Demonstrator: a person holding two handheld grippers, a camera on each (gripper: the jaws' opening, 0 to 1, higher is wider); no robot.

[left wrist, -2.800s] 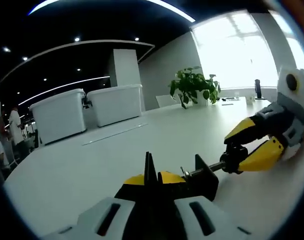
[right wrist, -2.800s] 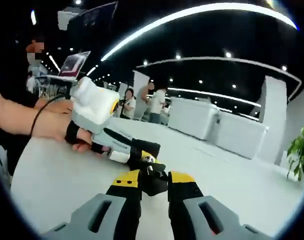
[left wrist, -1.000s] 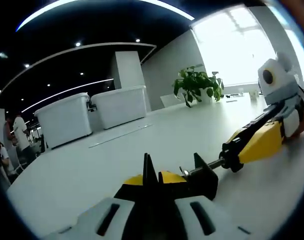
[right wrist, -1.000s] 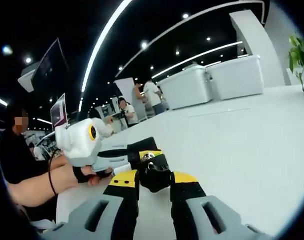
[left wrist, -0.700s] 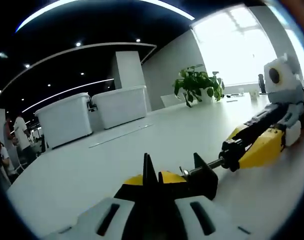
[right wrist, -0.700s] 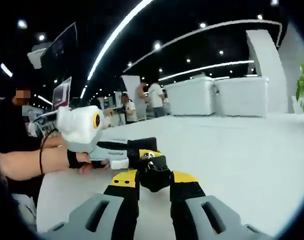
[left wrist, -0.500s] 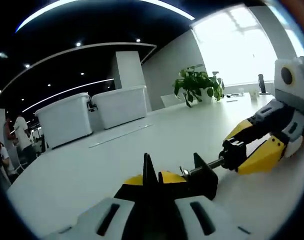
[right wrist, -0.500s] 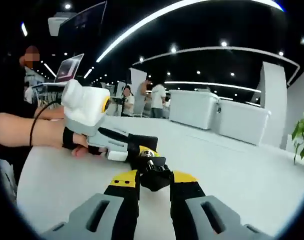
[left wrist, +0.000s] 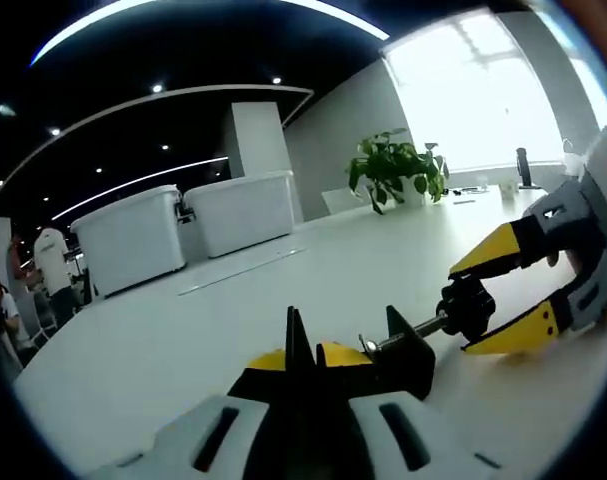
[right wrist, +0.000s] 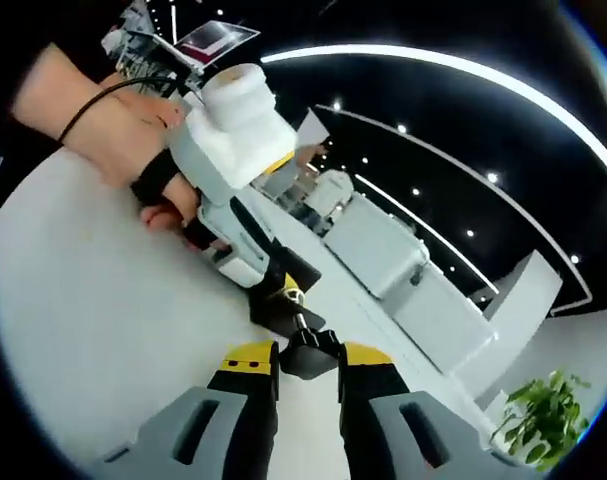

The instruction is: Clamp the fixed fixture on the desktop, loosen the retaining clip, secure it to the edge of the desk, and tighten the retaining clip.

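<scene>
No readable text, label, brand, number or sign appeared anywhere in either view. A distant screen (right wrist: 215, 35) in the right gripper view was lit, but its contents were too small to read.

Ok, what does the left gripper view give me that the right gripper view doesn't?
Left gripper view: the bright window, and the right gripper seen side-on, its jaws either side of the knob. Right gripper view: a hand holding the left gripper, with a screen behind it. Both: the clamp held between the two grippers, the white table, the bins and the plant.
</scene>
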